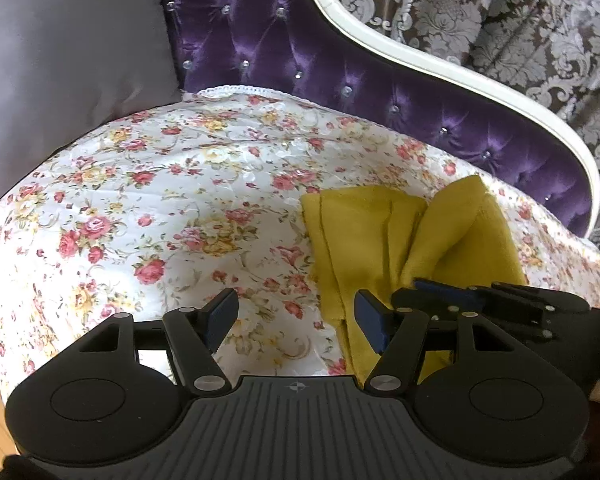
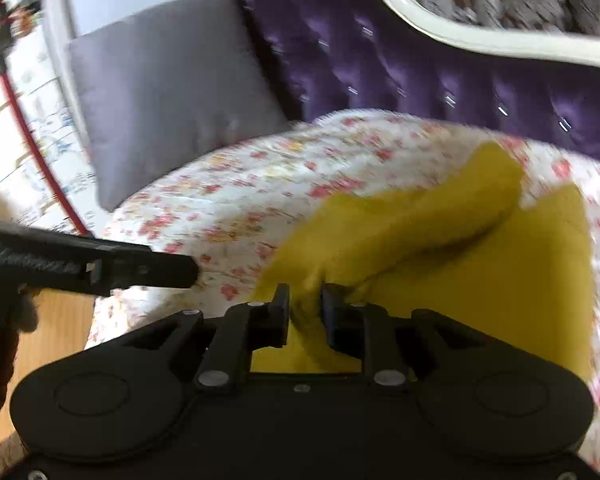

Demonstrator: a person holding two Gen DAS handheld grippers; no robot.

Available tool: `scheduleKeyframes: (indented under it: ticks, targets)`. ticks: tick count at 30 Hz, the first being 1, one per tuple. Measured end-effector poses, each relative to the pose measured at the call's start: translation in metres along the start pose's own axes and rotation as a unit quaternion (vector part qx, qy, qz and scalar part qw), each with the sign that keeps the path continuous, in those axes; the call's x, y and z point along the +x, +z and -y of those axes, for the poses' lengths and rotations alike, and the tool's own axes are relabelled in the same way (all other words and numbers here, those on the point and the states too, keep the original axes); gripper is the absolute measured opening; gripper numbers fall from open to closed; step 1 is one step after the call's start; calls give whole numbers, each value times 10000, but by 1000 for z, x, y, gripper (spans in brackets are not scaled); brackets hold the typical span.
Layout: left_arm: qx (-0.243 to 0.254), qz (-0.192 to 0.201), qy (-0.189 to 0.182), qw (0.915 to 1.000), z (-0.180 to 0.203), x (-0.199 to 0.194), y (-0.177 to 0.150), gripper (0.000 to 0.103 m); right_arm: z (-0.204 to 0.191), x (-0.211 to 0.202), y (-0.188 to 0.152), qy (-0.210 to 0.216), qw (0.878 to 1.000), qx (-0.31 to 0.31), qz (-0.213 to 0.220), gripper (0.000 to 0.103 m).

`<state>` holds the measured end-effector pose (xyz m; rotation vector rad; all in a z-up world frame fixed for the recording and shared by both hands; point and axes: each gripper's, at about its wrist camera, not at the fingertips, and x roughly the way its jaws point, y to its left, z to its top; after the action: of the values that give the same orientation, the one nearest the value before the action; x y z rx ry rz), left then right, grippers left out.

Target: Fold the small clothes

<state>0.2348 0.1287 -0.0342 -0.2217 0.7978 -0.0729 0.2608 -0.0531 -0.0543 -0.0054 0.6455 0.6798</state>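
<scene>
Right gripper (image 2: 305,312) has a bunched ridge of the yellow cloth (image 2: 480,264) between its narrowly parted jaws, the fabric filling the gap, so I judge it is gripping that fold, probably to carry the edge across for the next crease; the blur makes the contact itself hard to read; the cloth lies partly doubled over on the near right part of the flowered bedspread (image 1: 148,184), one flap humped up over the flat layer beneath; left gripper (image 1: 296,320) hangs wide open and empty just beside the cloth's left edge, its right finger over the fabric without pinching it, seemingly waiting to pin or take a corner; behind the bedspread rises a purple tufted headboard (image 1: 300,52) with a white curved frame (image 1: 380,36); a grey pillow (image 2: 168,92) leans against it on the left; patterned curtains (image 1: 520,20) hang beyond, and a wooden floor (image 2: 56,328) shows at the near left.
</scene>
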Motion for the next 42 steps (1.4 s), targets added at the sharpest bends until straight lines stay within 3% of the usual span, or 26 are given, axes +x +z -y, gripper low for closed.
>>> scheduleKeyframes:
  ticks: [2, 5, 7, 10, 15, 17, 24, 30, 33, 36, 37, 38, 40, 42]
  targets:
    - [-60, 7, -2, 10000, -2, -1, 2, 63, -4, -3, -1, 241, 9996, -73, 140, 31]
    - [-74, 6, -39, 10000, -4, -4, 5, 63, -5, -19, -3, 324, 9987, -107, 379, 39]
    - [-5, 25, -88, 10000, 0, -5, 9, 63, -2, -36, -6, 204, 9983, -102, 537, 39]
    - [39, 35, -236, 9997, 8, -4, 15, 63, 13, -67, -11, -145, 9971, 9, 748, 48]
    - [59, -26, -555, 9984, 27, 7, 29, 63, 21, -92, -27, -658, 9952, -150, 708, 56]
    - [71, -100, -600, 9981, 32, 13, 33, 63, 16, -94, -34, -673, 9954, -253, 631, 60]
    - [156, -317, -660, 9972, 43, 23, 34, 63, -22, -78, -52, -521, 9921, -1063, 404, 60]
    - [193, -417, -607, 9971, 42, 24, 32, 63, -48, -47, -57, -640, 9793, -1911, 207, 58]
    - [183, -456, -609, 9969, 40, 26, 33, 63, -52, -36, -62, -789, 9710, -2257, 32, 55]
    - [164, -490, -653, 9965, 40, 28, 33, 63, -50, -30, -65, -854, 9690, -2315, -100, 44]
    - [147, -502, -680, 9963, 41, 29, 32, 63, -48, -29, -65, -857, 9696, -2288, -131, 35]
    - [123, -514, -713, 9960, 42, 30, 32, 63, -46, -29, -64, -857, 9701, -2266, -150, 12]
    - [44, -558, -813, 9951, 42, 33, 32, 63, -41, -34, -62, -830, 9736, -2125, -98, 10]
    - [-86, -602, -1027, 9929, 41, 36, 31, 63, -31, -47, -57, -658, 9849, -1600, 96, 10]
